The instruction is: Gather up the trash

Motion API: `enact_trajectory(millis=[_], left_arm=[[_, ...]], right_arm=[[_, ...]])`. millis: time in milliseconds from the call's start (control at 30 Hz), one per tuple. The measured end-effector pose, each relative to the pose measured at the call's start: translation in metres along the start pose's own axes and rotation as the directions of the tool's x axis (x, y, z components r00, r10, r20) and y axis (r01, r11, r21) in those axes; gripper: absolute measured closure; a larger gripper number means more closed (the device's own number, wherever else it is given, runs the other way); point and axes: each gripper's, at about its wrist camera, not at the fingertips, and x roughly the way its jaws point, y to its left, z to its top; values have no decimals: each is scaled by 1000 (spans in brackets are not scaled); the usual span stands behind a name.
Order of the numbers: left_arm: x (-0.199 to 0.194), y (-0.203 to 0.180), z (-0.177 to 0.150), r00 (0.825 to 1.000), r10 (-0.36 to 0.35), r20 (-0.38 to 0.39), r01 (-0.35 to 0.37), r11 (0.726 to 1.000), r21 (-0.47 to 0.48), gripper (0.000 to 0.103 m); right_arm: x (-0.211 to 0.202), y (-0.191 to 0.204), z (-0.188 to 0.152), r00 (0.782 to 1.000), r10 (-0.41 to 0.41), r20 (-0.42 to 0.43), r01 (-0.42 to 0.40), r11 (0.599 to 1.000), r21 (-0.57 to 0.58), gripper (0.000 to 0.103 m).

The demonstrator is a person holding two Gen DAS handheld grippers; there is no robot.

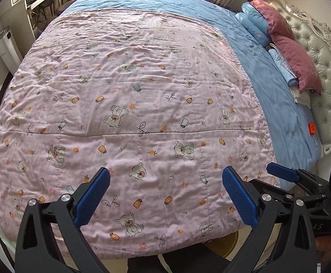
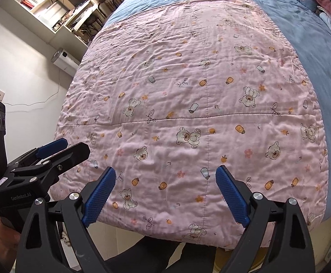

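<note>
Whiteware, a tall tower appliance (image 1: 6, 47), stands at nine o'clock in the left wrist view. A pink quilt (image 1: 131, 91) printed with bears and jars fills the middle of the bed, lying over a blue sheet (image 1: 267, 79). At two o'clock, maroon pillows (image 1: 290, 50) lean on a tufted headboard (image 1: 324, 68). At three o'clock a small orange item (image 1: 311, 128), bright and squarish, lies on the sheet near the headboard; it is too small to identify. The left tool (image 1: 165, 175) and right tool (image 2: 165, 171) hover at six o'clock, jaws wide, both empty.
</note>
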Motion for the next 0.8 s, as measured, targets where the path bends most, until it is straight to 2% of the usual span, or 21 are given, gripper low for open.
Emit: enact_trajectory(millis=[400,567,800], left_arm=[[-6,14,-9,998,57,9,-56,998,-32,4],[-8,23,-12,999,44,5,-44,996,-73,4],[-7,21,-14,999,43,6,-42,997,-64,4]], right_arm=[[-8,-4,4,1000,0,19,1,1000,-9,16],[-7,-3,5,1000,5,16,-5,1000,-15,16],[-3,-1,4,1000,9,9,-8,1000,-18,16]])
